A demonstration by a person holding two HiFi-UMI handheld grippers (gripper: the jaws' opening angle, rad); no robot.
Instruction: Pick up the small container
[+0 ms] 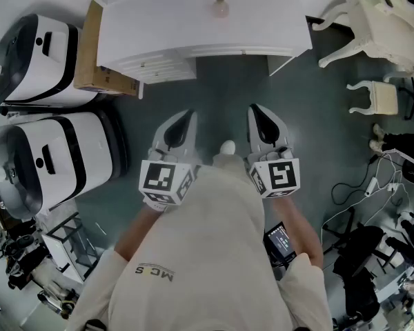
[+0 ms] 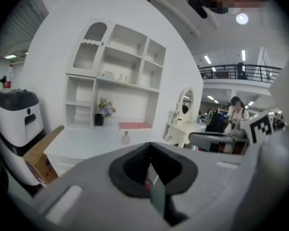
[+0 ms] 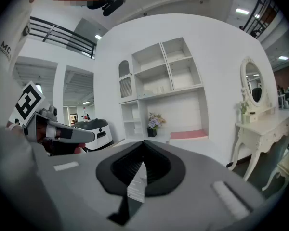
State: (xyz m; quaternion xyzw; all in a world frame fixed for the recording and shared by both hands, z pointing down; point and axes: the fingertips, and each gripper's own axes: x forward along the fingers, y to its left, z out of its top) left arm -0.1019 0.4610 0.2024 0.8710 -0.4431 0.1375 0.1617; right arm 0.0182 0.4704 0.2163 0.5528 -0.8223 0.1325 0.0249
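The small container [image 1: 221, 7], a pale pink bottle with a round stopper, stands alone on the white desk [image 1: 159, 26] far ahead. In the left gripper view the bottle [image 2: 125, 138] shows just beyond the jaw tips. Both grippers are held close to the person's chest, well short of the desk. My left gripper [image 1: 185, 118] [image 2: 150, 146] is shut with nothing in it. Beside it, my right gripper [image 1: 257, 110] [image 3: 143, 143] is also shut and empty. The right gripper view does not show the bottle.
Two white-and-black machines [image 1: 45, 50] [image 1: 55, 157] stand at the left, with a cardboard box [image 1: 96, 47] against the desk's side. A white dressing table [image 1: 379, 12] and stool [image 1: 379, 96] are at the right, cables [image 1: 372, 181] on the floor. A shelf unit [image 2: 115, 76] rises behind the desk.
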